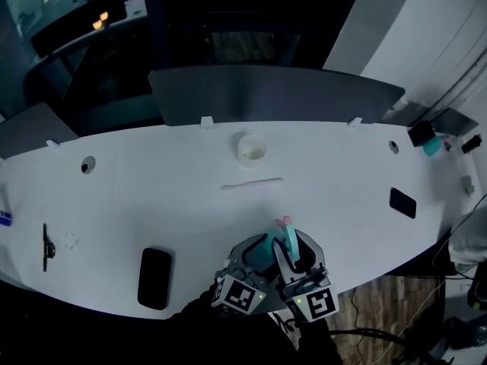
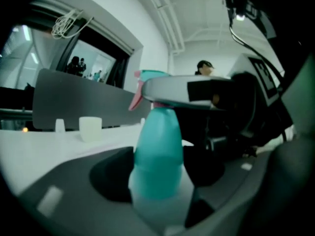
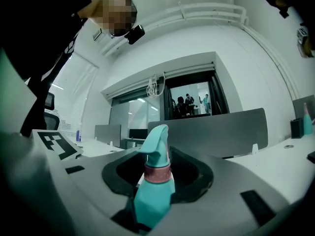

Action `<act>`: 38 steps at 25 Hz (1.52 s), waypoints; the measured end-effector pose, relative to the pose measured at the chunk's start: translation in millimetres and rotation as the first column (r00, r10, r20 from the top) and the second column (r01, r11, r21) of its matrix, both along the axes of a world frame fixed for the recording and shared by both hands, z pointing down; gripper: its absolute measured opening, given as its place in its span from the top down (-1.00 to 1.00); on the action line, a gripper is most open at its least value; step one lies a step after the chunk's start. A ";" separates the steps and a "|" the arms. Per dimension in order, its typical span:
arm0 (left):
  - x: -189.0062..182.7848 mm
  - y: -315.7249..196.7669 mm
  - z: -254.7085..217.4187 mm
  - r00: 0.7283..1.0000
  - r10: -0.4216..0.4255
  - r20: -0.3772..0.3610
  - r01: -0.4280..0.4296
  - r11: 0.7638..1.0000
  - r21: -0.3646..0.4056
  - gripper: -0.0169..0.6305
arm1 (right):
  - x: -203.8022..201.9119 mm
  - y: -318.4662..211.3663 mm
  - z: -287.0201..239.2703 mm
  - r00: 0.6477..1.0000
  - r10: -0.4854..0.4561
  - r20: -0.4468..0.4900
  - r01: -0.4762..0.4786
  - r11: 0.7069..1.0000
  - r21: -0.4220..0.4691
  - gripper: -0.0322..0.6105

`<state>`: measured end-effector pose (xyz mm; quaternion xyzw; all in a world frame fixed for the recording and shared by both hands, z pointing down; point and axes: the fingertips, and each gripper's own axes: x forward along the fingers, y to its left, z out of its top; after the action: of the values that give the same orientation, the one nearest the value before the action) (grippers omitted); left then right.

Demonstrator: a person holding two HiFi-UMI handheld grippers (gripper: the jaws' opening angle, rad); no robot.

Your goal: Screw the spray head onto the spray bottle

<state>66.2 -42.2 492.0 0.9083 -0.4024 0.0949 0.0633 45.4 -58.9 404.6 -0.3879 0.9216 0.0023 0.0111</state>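
One spray bottle [image 2: 158, 156]: base cut off, neck hidden behind my right tongs [image 1: 293, 249], pinching spray head [image 3: 155, 144]. My left tongs [image 1: 257, 253] clamp bottle body. One white cup [image 1: 251, 147].

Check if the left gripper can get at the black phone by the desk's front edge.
Probably not yet. The table toward the black phone is bare, but the left gripper has the spray bottle between its jaws while the right gripper grips its spray head. It must back off first.
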 end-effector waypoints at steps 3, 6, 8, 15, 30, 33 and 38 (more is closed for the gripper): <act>0.4 1.1 0.3 1.000 0.018 0.009 -0.018 1.000 -0.004 -0.04 | -3.3 2.4 8.3 0.998 -0.015 -0.061 0.014 1.000 -0.009 0.46; 1.8 1.4 0.5 0.999 0.029 0.018 -0.029 1.000 -0.003 -0.04 | 0.4 2.9 11.0 0.999 0.006 -0.033 -0.007 0.999 -0.032 0.29; 0.3 0.9 -0.1 0.999 0.036 0.007 -0.036 0.999 -0.002 -0.05 | 3.0 3.9 12.5 0.999 0.014 -0.029 -0.015 0.999 -0.044 0.17; -19.1 2.9 -8.9 0.999 0.046 -0.006 -0.046 0.998 0.045 -0.27 | 15.6 15.6 10.5 0.999 0.020 -0.031 -0.022 0.998 -0.055 0.02; -101.7 29.1 -60.0 0.923 -0.375 0.081 0.357 0.918 0.174 0.94 | 57.6 35.7 16.0 0.966 0.113 -0.235 -0.116 0.993 -0.002 0.89; -104.9 36.8 -71.3 0.905 -0.416 0.085 0.392 0.896 0.209 0.94 | 52.4 43.0 11.5 0.969 0.108 -0.224 -0.107 0.994 0.013 0.89; -115.3 47.4 -95.8 0.887 -0.456 0.075 0.423 0.866 0.268 0.94 | 44.5 55.9 -3.8 0.975 0.147 -0.170 -0.143 0.989 0.037 0.89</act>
<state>-49.1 5.2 396.2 0.7847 -0.6108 0.0893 -0.0562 89.9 -3.0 400.8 -0.4522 0.8884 0.0477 -0.0639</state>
